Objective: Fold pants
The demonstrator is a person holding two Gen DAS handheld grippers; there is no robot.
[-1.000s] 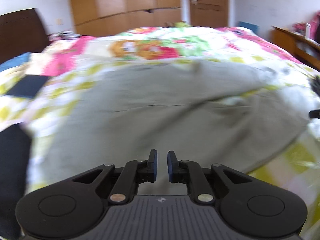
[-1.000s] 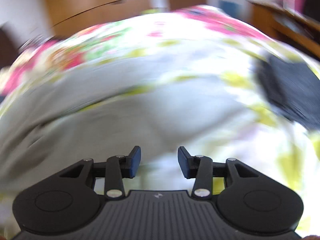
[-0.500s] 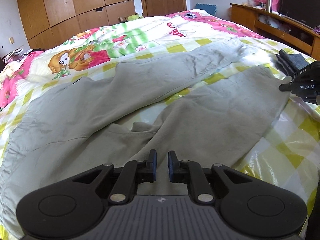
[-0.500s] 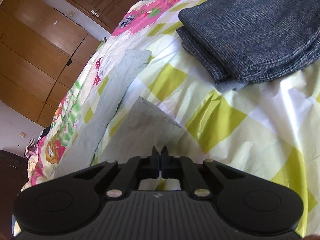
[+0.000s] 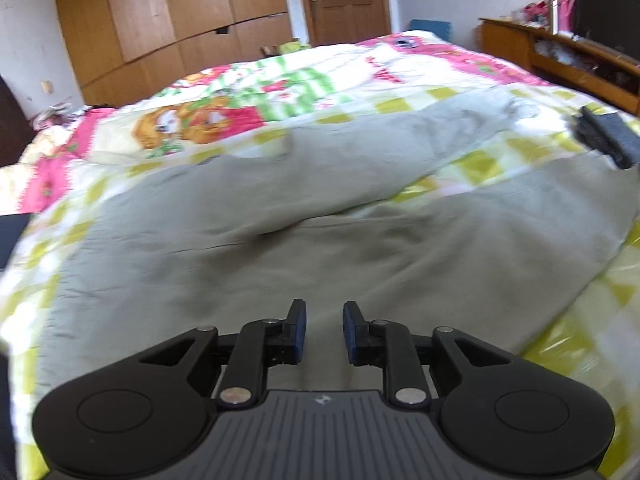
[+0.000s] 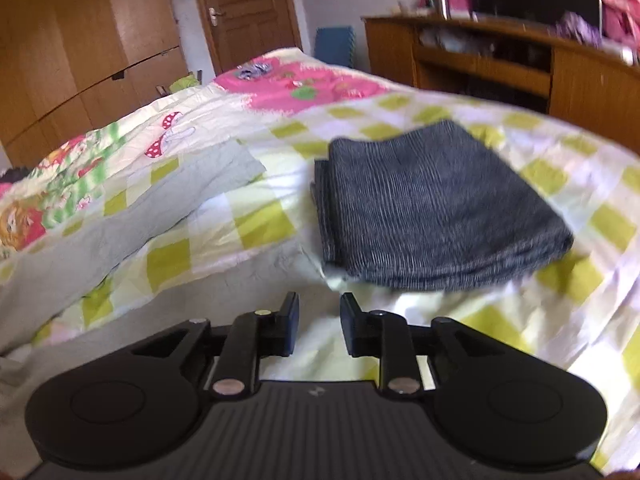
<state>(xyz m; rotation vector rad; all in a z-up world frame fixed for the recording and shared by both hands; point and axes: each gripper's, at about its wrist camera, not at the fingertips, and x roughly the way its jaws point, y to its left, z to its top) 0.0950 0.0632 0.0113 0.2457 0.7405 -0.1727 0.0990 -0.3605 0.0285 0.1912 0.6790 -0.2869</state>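
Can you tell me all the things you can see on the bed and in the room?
pants: one, grey-green, spread flat on the bed, legs apart
folded cloth: one, dark grey, beside the pant legs' ends
bedspread: one, yellow checks with pink and green cartoons, covering the bed
wardrobe: one, brown wood, far wall
door: one, brown, shut
cabinet: one, brown wood, right of the bed
left claw: black, blue pads, opening, nothing between
right claw: black, opening, nothing between
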